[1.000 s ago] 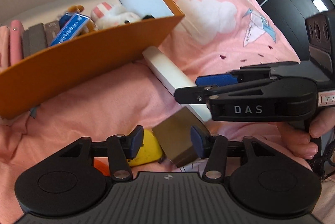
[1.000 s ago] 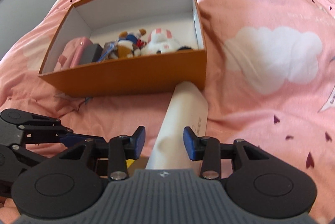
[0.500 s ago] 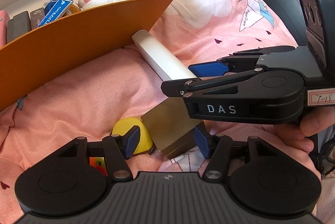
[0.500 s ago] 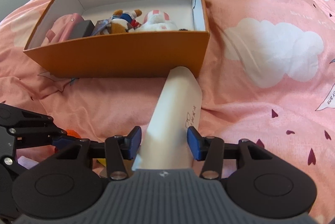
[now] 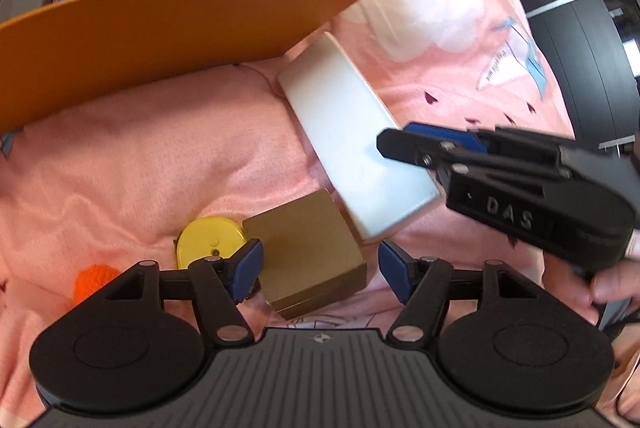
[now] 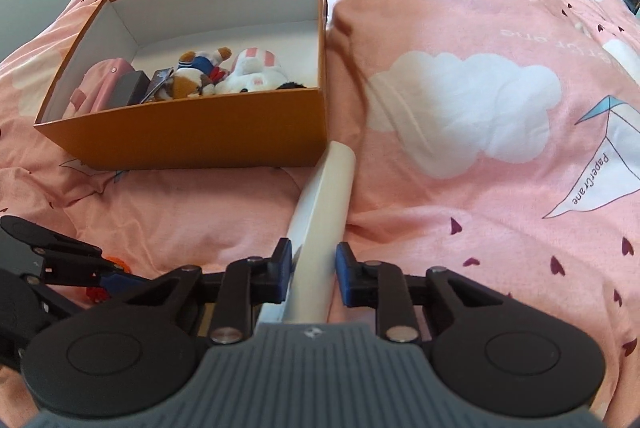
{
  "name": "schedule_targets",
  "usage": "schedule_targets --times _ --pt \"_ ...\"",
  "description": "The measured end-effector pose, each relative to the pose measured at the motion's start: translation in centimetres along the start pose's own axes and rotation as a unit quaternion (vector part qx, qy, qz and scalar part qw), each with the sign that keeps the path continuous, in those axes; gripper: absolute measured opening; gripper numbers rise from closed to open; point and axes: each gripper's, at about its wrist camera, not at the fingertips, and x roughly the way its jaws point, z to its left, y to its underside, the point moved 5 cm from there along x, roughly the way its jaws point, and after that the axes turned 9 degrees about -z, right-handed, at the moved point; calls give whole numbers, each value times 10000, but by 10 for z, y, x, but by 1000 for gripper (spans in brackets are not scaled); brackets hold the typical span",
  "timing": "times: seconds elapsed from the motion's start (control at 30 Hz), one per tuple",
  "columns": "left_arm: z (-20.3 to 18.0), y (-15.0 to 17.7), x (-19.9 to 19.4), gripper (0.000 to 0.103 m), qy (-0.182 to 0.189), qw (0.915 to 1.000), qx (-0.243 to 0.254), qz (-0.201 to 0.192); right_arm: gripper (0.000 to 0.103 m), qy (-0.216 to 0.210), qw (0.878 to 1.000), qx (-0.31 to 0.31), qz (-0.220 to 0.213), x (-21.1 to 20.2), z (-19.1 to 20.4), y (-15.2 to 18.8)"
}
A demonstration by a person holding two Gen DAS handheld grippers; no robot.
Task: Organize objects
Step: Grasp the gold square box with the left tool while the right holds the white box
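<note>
An orange box (image 6: pixel 192 132) with white inside sits on the pink bed and holds plush toys (image 6: pixel 248 72), a pink item and dark cases. My right gripper (image 6: pixel 310 276) is shut on a long white box (image 6: pixel 324 220), whose far end reaches the orange box's near right corner; it also shows in the left wrist view (image 5: pixel 352 140). My left gripper (image 5: pixel 320 264) is open, its blue pads on either side of a gold box (image 5: pixel 308 248) lying on the bed. A yellow round item (image 5: pixel 208 240) lies just left of it.
An orange knitted item (image 5: pixel 94 278) lies at the left by the left gripper. The orange box (image 5: pixel 160 40) stands close ahead of the left gripper. The pink bedspread (image 6: pixel 480 108) stretches to the right. Dark furniture (image 5: pixel 592 8) stands beyond the bed.
My right gripper has closed on the white box, which now sits tilted on edge. My left gripper has moved forward so the gold box lies between its open pads.
</note>
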Motion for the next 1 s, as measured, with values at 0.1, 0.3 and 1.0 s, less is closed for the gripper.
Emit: schedule_targets --times 0.1,0.3,1.0 --pt "3 -2 5 79 -62 9998 -187 76 25 -80 10000 4 59 4 -2 0" --pt "8 -3 16 82 -209 9991 -288 218 27 -197 9995 -71 232 17 -3 -5" --pt "11 4 12 72 -256 9995 -145 77 34 -225 9975 -498 453 42 -1 -17"
